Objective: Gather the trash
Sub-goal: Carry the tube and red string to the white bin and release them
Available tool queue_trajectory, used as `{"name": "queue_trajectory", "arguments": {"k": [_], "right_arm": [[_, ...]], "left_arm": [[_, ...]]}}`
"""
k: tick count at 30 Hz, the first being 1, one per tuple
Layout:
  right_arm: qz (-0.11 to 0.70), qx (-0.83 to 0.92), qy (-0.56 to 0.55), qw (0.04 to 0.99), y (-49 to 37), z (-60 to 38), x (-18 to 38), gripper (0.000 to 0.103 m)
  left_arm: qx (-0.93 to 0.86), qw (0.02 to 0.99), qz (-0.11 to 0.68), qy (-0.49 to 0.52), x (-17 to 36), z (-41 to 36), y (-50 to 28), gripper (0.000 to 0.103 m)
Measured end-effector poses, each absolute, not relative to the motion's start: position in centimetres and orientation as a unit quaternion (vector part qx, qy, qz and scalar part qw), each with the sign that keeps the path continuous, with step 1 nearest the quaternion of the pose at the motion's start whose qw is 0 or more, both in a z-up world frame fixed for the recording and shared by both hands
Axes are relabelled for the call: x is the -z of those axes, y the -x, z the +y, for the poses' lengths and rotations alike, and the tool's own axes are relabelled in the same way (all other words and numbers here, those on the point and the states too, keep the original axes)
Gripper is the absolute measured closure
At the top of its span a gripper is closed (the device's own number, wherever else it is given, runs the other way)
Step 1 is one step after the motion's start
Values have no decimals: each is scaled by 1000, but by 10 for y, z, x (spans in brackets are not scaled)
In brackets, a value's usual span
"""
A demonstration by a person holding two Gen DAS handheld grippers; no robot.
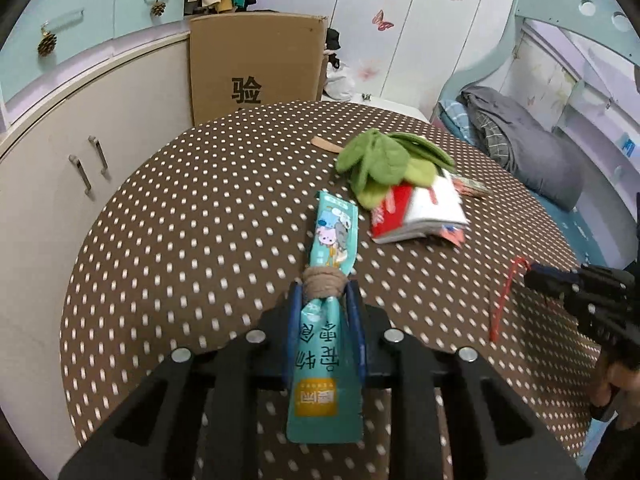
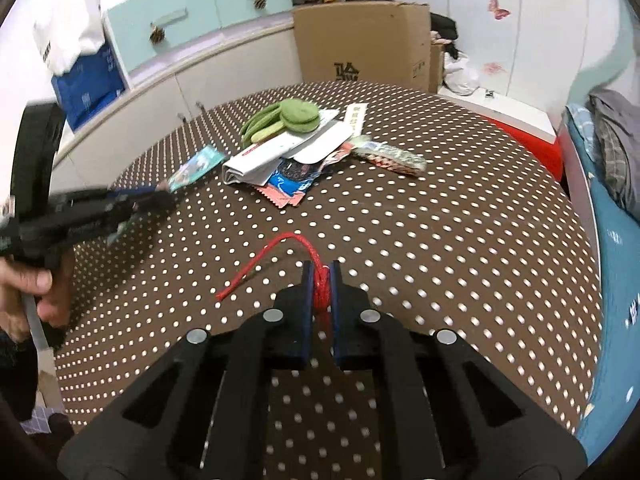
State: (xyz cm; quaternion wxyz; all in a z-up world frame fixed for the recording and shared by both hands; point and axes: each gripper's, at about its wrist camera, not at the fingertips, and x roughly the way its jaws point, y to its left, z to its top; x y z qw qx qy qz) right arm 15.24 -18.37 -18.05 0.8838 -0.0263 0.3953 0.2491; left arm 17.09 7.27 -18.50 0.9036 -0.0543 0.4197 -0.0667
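My left gripper is shut on a teal snack wrapper bound with a wad of brown string, held above the dotted table. My right gripper is shut on a red cord whose free end trails left over the table. That cord also shows in the left wrist view, hanging from the right gripper. The left gripper with its wrapper shows at the left of the right wrist view.
A heap of trash lies mid-table: green leaves, a red and white booklet, torn wrappers, a patterned wrapper. A cardboard box and cabinets stand behind; a bed is on the right.
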Motion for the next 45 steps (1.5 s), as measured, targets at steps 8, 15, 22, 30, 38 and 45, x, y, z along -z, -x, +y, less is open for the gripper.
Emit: {"name": "queue_trajectory", "arguments": {"k": [8,15,22,30,38,45], "right_arm": [[349,-233,-26,907,-134,-230,144,95],[314,-210,-60,924,-125,-272,115,95],[284,-165,-103,939,-119,-327,97,95],[282,-87,-156,943,-115,-418,109,95],[319,-23,-231,919,-127,-493,179,95],[406,25,-279,870,-157,-527,289,95]], "left_arm": [[86,918,382,60,163,43,-138,81],[115,926,355,49,141,3,-138,81],[147,930,335,37,120,-49,-144,81],[195,927,321,17,107,-113,-145,81],[233,914,331,2,114,-173,-154,81],[249,904,348,-15,129,-215,-166,81]]}}
